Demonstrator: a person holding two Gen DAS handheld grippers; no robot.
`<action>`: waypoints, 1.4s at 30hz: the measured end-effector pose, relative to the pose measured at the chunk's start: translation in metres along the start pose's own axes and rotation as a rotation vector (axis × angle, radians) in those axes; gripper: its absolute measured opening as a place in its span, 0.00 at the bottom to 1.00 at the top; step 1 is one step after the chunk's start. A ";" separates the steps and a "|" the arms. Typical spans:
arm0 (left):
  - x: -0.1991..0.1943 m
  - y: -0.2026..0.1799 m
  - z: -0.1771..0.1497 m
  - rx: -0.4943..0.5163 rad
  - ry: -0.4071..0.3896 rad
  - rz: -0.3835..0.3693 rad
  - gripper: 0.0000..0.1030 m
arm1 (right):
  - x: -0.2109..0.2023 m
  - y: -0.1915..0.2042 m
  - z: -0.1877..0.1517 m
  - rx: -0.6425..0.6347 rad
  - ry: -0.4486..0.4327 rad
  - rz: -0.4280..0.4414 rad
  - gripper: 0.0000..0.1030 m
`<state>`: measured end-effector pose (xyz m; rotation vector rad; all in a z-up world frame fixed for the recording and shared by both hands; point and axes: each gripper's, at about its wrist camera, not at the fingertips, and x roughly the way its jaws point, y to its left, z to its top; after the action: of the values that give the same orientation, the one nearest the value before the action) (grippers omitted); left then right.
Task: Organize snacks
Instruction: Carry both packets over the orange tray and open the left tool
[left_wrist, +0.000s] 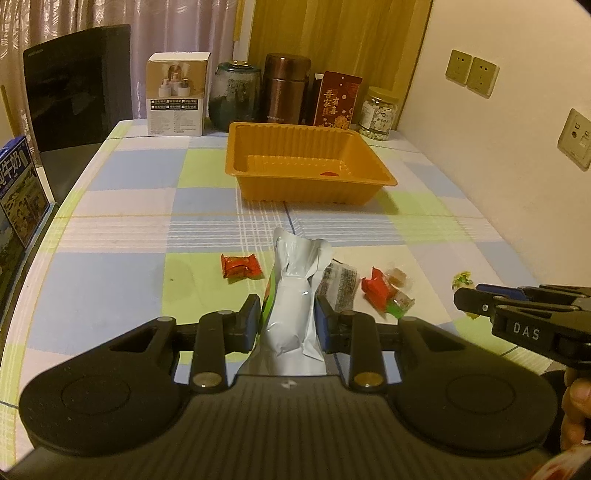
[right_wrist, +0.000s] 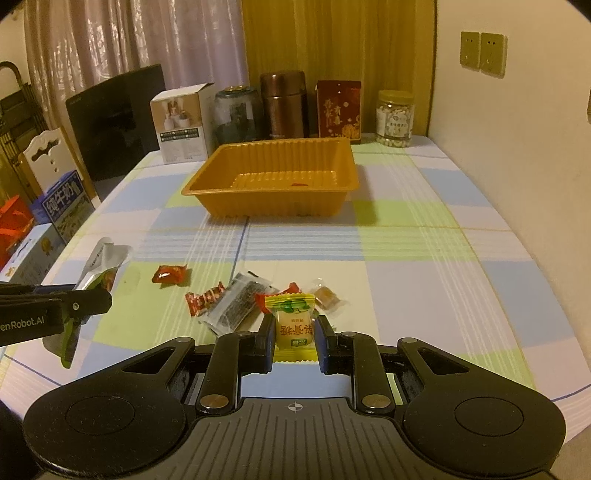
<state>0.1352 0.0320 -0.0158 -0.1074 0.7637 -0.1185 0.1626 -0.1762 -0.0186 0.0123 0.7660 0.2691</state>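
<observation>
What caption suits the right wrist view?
Right tongs clamp a yellow wrapped candy above scattered snacks, facing the orange plastic tray.

Left gripper fills the bottom of its own view, pointing forward and down, jaws drawn in close and clamped on a silver snack pouch that stands up between the blue pads. In the right wrist view that same gripper pokes in from the left edge, pouch jutting up past its tip. Right gripper sits at bottom centre of its view, angled down too, jaws nearly together, pinching a yellow wrapped candy. A fingertip shows at the lower right edge of the left view.
</observation>
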 end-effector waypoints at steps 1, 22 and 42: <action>0.001 -0.001 0.001 0.002 0.000 -0.002 0.27 | 0.000 0.000 0.000 0.003 0.000 0.000 0.22; 0.048 -0.010 0.076 0.023 -0.017 -0.058 0.27 | 0.035 -0.017 0.079 0.066 -0.038 0.019 0.22; 0.124 0.006 0.158 -0.014 0.003 -0.075 0.27 | 0.113 -0.037 0.168 0.105 -0.047 0.061 0.22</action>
<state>0.3339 0.0286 0.0120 -0.1494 0.7641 -0.1841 0.3642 -0.1700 0.0215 0.1406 0.7336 0.2855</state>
